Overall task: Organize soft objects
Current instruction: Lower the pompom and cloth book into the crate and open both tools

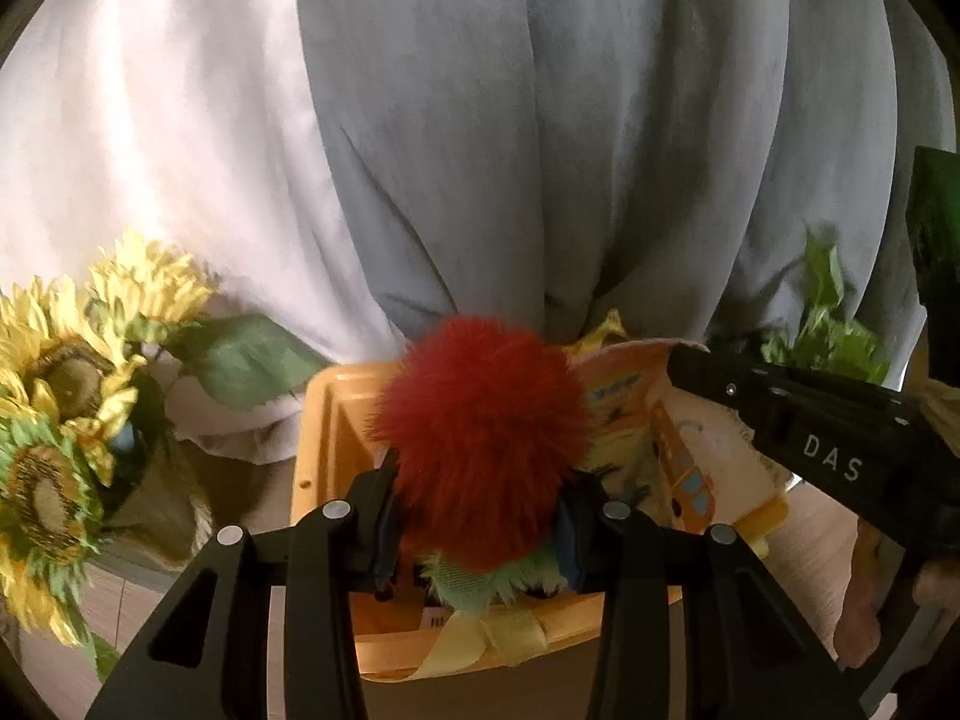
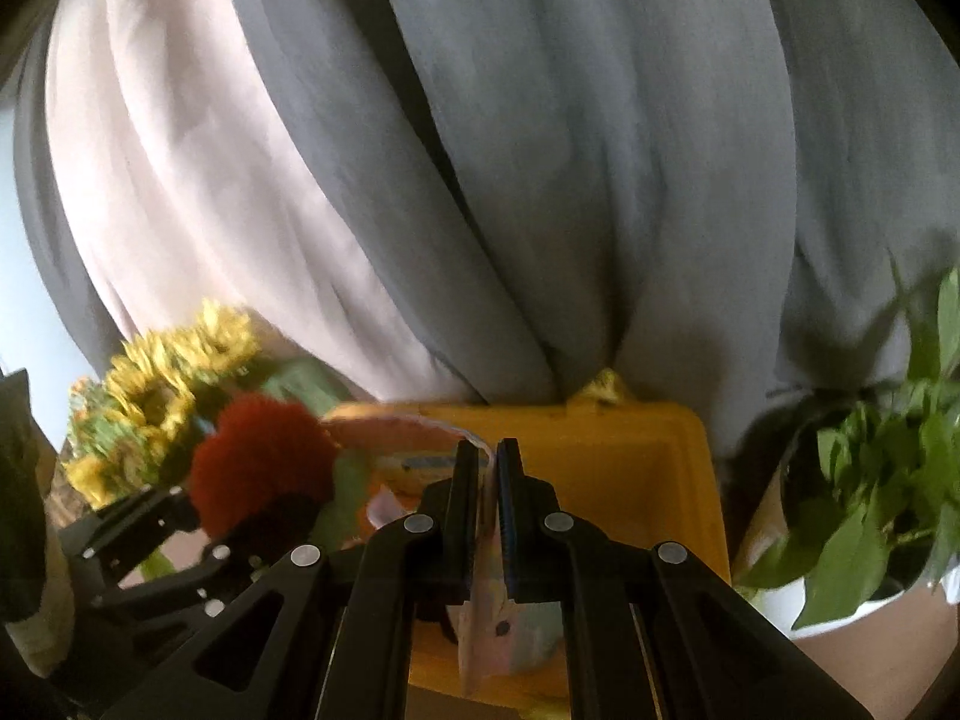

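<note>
A: Two grippers over the yellow bin (image 2: 660, 456), both loaded. Left gripper (image 1: 480, 531) has its jaws clamped on the red plush toy (image 1: 480, 444). Right gripper (image 2: 495, 516) has its jaws nearly together, pinching a thin soft cloth book (image 2: 486, 630).

B: Where's the toy relative to the left jaws?

A: Squeezed between them, most of the red fluff bulging ahead of and above the tips. Green fuzzy part and a yellow ribbon (image 1: 480, 639) hang below the jaws. Bin opening sits directly beyond and under it.

B: And the book?

A: Edge-on between the right jaws, pastel cover trailing down below them toward the bin's near wall. In the left view its printed page (image 1: 678, 450), with a school-bus drawing, fans out to the right of the left jaws.

B: How to do the drop well?

A: My read: lower the toy until it's below the rim before letting the jaws part. Fur is light and springy, so it may cling to a pad or bounce out. Keep the two grippers from crossing; they're close. Place the book flat against a wall so the plush doesn't crush it.

B: Hazards around?

A: Sunflowers (image 1: 66, 384) left of the left jaws, a potted plant (image 2: 870, 480) right of the right jaws. Curtains (image 2: 540, 180) hang beyond the bin.
</note>
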`<state>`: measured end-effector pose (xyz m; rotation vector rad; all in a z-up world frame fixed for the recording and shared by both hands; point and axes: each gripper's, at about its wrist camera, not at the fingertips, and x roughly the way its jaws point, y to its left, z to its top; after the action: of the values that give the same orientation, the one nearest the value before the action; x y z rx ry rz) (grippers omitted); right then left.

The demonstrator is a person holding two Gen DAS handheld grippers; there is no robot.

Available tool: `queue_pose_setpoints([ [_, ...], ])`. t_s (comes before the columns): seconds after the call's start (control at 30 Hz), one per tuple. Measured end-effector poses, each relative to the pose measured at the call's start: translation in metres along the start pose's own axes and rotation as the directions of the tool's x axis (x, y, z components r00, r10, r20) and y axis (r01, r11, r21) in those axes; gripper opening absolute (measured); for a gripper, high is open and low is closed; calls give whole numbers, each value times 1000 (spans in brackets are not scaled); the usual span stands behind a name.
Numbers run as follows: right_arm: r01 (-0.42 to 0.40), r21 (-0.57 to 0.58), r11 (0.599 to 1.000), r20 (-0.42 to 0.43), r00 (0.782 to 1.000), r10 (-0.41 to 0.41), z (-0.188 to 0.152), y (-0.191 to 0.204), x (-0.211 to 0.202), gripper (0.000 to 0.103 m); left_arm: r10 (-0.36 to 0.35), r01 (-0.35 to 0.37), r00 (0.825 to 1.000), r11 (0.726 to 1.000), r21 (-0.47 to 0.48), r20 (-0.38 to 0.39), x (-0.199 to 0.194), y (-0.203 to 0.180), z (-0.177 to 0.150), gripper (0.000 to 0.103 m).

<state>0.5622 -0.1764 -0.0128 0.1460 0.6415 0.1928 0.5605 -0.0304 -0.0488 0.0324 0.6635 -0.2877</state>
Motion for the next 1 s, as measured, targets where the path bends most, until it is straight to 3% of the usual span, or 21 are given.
queue_pose_setpoints([
  [0.27,69,5,998,-86,994,-68,-17,-18,26,8,16,-15,997,1000,10,-80,32,0,-13,41],
  [0.6,-52,13,999,-247,968,54,-32,-7,75,8,27,-30,987,999,-18,-156,55,20,-22,42],
  [0.77,-82,36,996,-319,943,89,-39,-3,94,10,18,-23,983,999,-24,-185,59,25,-24,59],
  [0.8,-85,36,996,-325,941,92,-39,-2,95,12,23,-28,982,999,-23,-188,59,26,-24,62],
  [0.87,-82,28,996,-338,937,87,-41,-1,94,26,33,-37,982,999,-21,-186,57,27,-23,65],
  [1.0,-51,22,998,-330,942,56,-41,-5,87,40,48,-49,981,999,-5,-185,48,25,-20,70],
])
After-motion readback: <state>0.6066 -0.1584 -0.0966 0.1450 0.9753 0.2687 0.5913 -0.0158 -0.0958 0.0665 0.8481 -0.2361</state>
